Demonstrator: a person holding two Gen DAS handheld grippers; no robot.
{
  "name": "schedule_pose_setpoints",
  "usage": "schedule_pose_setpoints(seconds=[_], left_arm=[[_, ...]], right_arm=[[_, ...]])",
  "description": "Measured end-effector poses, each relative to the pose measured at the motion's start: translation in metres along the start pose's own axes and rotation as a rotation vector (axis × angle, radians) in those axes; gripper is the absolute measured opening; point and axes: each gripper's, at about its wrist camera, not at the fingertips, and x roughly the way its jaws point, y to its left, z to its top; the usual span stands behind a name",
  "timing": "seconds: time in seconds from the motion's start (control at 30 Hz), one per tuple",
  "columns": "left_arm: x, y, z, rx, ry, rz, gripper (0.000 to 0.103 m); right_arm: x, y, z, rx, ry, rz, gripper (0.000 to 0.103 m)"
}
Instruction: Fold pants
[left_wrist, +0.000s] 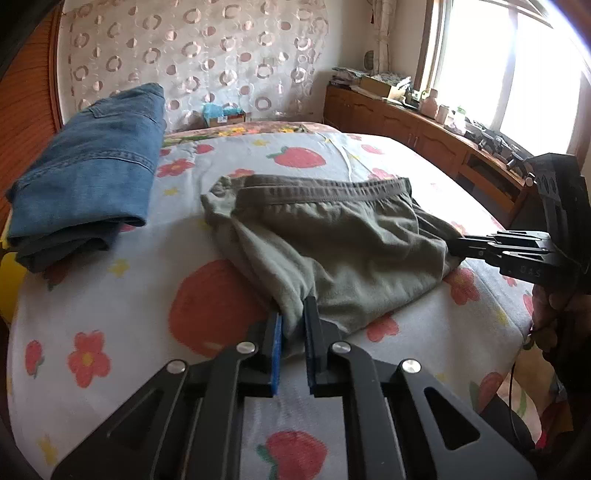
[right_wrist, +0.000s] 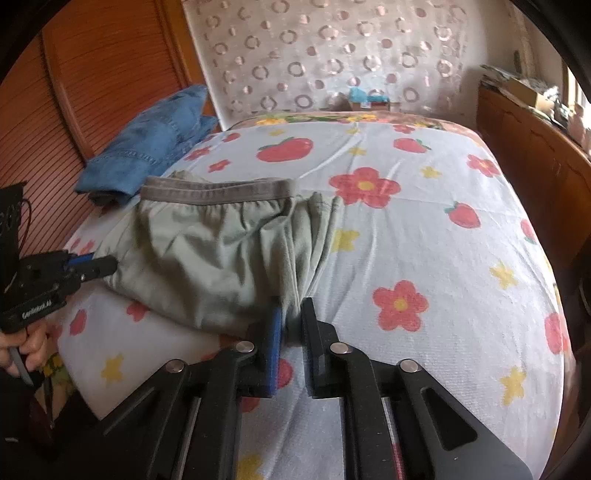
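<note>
Olive-green pants (left_wrist: 332, 240) (right_wrist: 214, 251) lie folded on the flowered bed sheet (left_wrist: 110, 295) (right_wrist: 424, 240), their grey-brown waistband on the far side. My left gripper (left_wrist: 293, 314) is shut on the near left corner of the cloth, which is pinched between its blue pads. In the right wrist view it comes in from the left edge as the left gripper (right_wrist: 107, 266). My right gripper (right_wrist: 291, 314) is shut on the near right corner of the pants. The left wrist view shows the right gripper (left_wrist: 458, 245) reaching in from the right, tips against the fabric.
Folded blue jeans (left_wrist: 92, 166) (right_wrist: 155, 144) lie on a darker garment at the bed's far left. A wooden cabinet (left_wrist: 406, 122) crowded with small items runs along the right under a bright window. A ribbed wooden wall (right_wrist: 92, 74) stands on the left. A hand (right_wrist: 26, 343) holds the left gripper's handle.
</note>
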Motion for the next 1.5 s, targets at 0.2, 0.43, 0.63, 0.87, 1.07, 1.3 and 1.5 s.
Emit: schedule_pose_setpoints(seconds=[0.2,0.43,0.63,0.87,1.07,1.3,1.5], left_arm=[[-0.028,-0.004,-0.014,0.008,-0.021,-0.017,0.008],[-0.051,-0.013,-0.029,0.022,-0.028,-0.036,0.008],[-0.046,-0.015,-0.037,0.014,-0.008,-0.032,0.008],[-0.042,-0.015,-0.037,0.008,0.003,-0.025,0.013],[-0.045,-0.014,-0.033,0.011,-0.001,-0.029,0.022],[-0.042,-0.014,-0.016,0.037,-0.01,-0.051,0.036],[-0.026,-0.008,0.003,0.029,-0.006,-0.037,0.041]], right_arm=[[-0.024,0.009,-0.01,-0.012,-0.029,0.037,0.006],[-0.046,0.022,-0.032,-0.025,-0.02,0.062,0.006],[-0.048,0.027,-0.041,-0.031,-0.008,0.047,0.006],[-0.047,0.029,-0.044,-0.03,-0.006,0.037,0.008],[-0.054,0.032,-0.041,-0.04,-0.02,0.026,0.008],[-0.056,0.028,-0.031,-0.043,-0.04,0.01,0.015],[-0.046,0.028,-0.017,-0.055,-0.04,0.013,0.022]])
